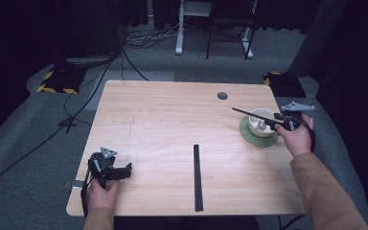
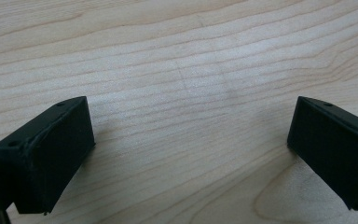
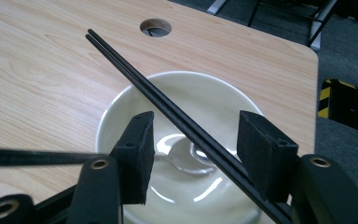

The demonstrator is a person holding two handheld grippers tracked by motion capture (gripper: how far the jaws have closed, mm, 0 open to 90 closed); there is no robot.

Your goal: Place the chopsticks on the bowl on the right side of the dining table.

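Observation:
A white bowl (image 1: 258, 115) stands on a green plate (image 1: 247, 135) at the table's right side. A pair of black chopsticks (image 1: 242, 112) lies across the bowl's rim, tips pointing to the far left. My right gripper (image 1: 274, 122) hovers over the bowl from the right. In the right gripper view its jaws (image 3: 193, 135) stand apart, and the chopsticks (image 3: 130, 70) pass between them, nearer the right jaw, unpinched. A shiny spoon (image 3: 186, 161) rests inside the bowl (image 3: 121, 100). My left gripper (image 1: 127, 168) rests near the front left corner, open (image 2: 191, 140) over bare wood.
A second pair of black chopsticks (image 1: 198, 177) lies lengthwise at the front middle of the table. A round cable hole (image 1: 222, 95) sits behind the bowl, near the far edge. The table's right edge (image 1: 287, 143) runs close by the plate. Cables and stands cover the floor beyond.

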